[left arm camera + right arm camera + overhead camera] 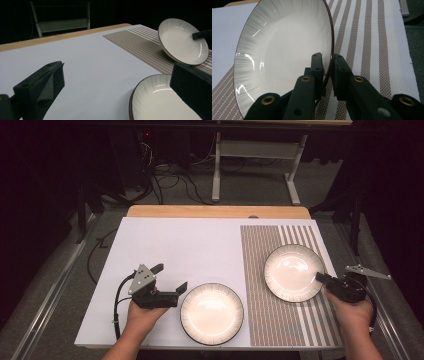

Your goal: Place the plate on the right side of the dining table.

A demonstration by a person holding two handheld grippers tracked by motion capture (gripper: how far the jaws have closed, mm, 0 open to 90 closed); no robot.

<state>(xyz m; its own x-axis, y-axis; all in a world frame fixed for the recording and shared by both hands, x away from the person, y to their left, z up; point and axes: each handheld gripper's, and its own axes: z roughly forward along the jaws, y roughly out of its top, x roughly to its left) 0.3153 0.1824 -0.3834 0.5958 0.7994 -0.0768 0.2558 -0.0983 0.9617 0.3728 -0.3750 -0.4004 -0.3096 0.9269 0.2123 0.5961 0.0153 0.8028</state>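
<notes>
Two white plates with dark ribbed rims are on the table. The near plate (212, 313) (160, 105) lies flat on the white mat, just right of my left gripper (172, 277) (117, 90), whose jaws stand wide open with nothing between them. The far plate (292, 272) (182, 40) (284, 50) is tilted, its right edge raised over the striped placemat (280, 320). My right gripper (320, 277) (328, 67) is shut on that plate's rim, one jaw inside the bowl and one outside. Its black jaw tip also shows at the plate's edge in the left gripper view.
A white mat (190, 245) covers the left of the table; the brown-and-white striped placemat (372, 50) covers the right. The wooden table edge (215, 211) runs along the back. Beyond it are a metal stand (255, 150) and floor cables (170, 180).
</notes>
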